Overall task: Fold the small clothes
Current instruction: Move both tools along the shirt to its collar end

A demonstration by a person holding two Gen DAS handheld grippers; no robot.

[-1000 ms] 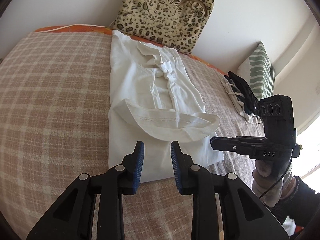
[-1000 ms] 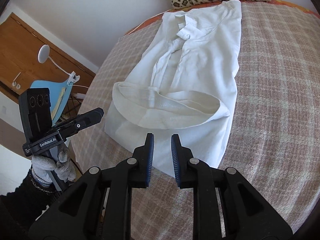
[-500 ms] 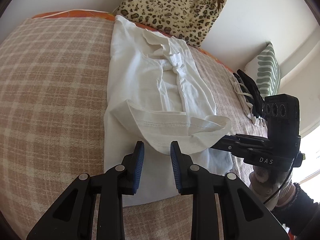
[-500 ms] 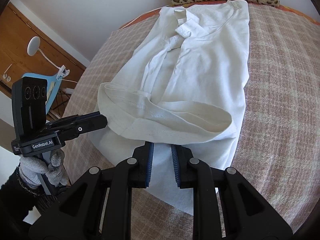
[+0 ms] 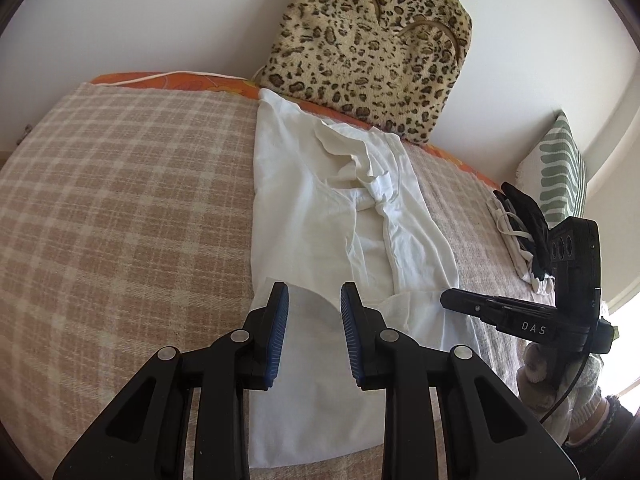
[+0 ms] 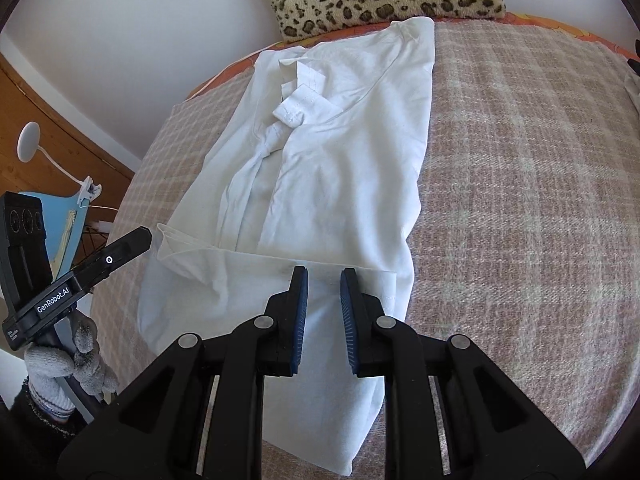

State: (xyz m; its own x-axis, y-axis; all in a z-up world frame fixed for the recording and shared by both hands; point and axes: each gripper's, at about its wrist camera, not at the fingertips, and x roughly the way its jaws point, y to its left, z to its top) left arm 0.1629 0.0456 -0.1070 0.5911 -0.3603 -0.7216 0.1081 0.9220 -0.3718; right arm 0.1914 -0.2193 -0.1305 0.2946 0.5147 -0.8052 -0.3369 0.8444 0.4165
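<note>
A white T-shirt (image 5: 320,220) (image 6: 352,140) lies lengthwise on the plaid blanket (image 5: 120,200), collar at the far end. Its lower part is folded over, and the hem (image 6: 240,254) runs flat across, right at the fingertips. My left gripper (image 5: 314,292) hovers over the hem's left half with a narrow gap between its blue pads. My right gripper (image 6: 324,274) is over the right half, jaws a little closer together. I see no cloth pinched in either. Each gripper also shows in the other's view: the right (image 5: 446,300) and the left (image 6: 144,236), with their tips at the hem's corners.
A leopard-print cushion (image 5: 368,40) leans on the wall behind the collar. A green-striped cushion (image 5: 560,172) and a pile of black and white items (image 5: 520,216) lie at the right. A white lamp (image 6: 30,144) and a blue object (image 6: 64,216) stand beyond the bed's left edge. Gloved hands (image 6: 60,364) hold the grippers.
Both grippers have moved forward over the shirt. The hem, which stood puffed open as a loop ahead of the fingertips, now lies flat at them.
</note>
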